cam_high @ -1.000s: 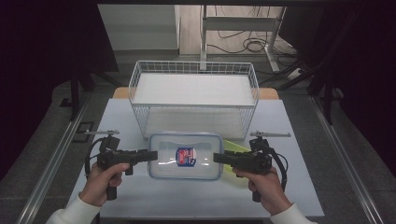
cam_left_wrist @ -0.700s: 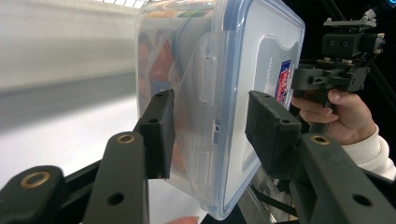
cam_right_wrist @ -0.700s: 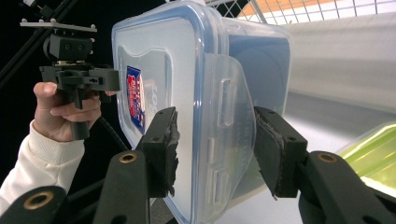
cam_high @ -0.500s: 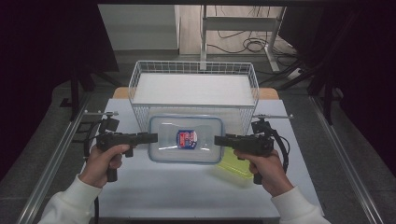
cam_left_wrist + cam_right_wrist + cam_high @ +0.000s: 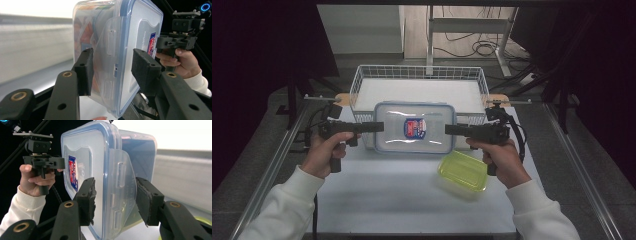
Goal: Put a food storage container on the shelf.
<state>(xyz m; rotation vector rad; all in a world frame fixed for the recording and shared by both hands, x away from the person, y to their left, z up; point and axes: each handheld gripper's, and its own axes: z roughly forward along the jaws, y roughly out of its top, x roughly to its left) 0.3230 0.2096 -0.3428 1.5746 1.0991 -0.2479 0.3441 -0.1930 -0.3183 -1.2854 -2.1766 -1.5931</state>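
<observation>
High view: the left gripper (image 5: pixel 374 126) and right gripper (image 5: pixel 453 130) pinch the box (image 5: pixel 414 127) at its ends, above the table (image 5: pixel 387 190), just near the basket (image 5: pixel 419 87). Left gripper view: jaws clamp the box's (image 5: pixel 117 50) end latch. Right gripper view: jaws clamp the box's (image 5: pixel 105 177) other latch.

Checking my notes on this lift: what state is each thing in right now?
Clear lidded container: lid on, held off the table by its two ends, in front of the basket.
Left gripper: jaws clamped on the container's left end.
Right gripper: jaws clamped on its right end.
Wire basket: upright, nothing inside.
Yellow-green container: on the table, untouched.
</observation>
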